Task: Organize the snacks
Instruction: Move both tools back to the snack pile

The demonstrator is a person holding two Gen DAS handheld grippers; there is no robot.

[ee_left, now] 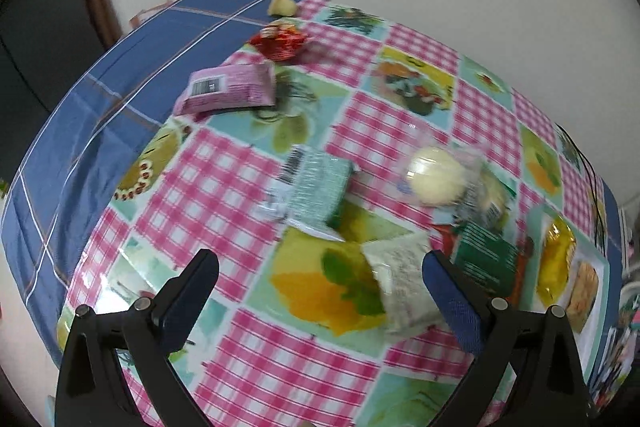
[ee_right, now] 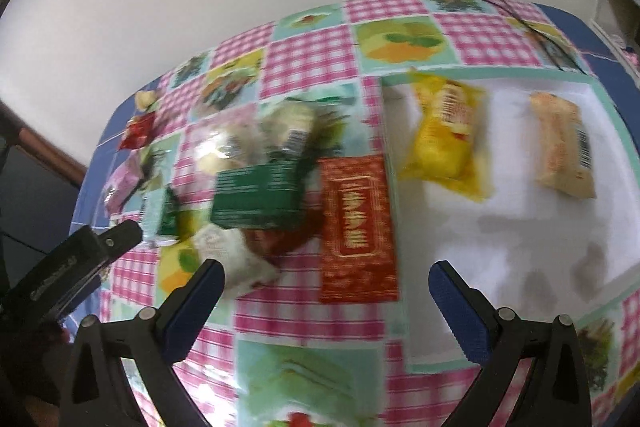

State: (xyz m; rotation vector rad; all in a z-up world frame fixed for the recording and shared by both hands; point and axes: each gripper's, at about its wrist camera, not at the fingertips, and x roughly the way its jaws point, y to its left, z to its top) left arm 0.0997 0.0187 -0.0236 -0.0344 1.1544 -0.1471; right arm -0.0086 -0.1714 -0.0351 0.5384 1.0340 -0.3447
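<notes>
Both ours empty, left gripper (ee_left: 320,267) and right gripper (ee_right: 326,277) spread wide; next, we judge, pinch the white packet (ee_left: 400,287) just ahead.

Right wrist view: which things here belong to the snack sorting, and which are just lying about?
Belong to the job:
white tray
yellow packet and beige packet, both on the tray
red packet beside the tray
green box
white packet

Just lying about:
black cable
patterned tablecloth
</notes>
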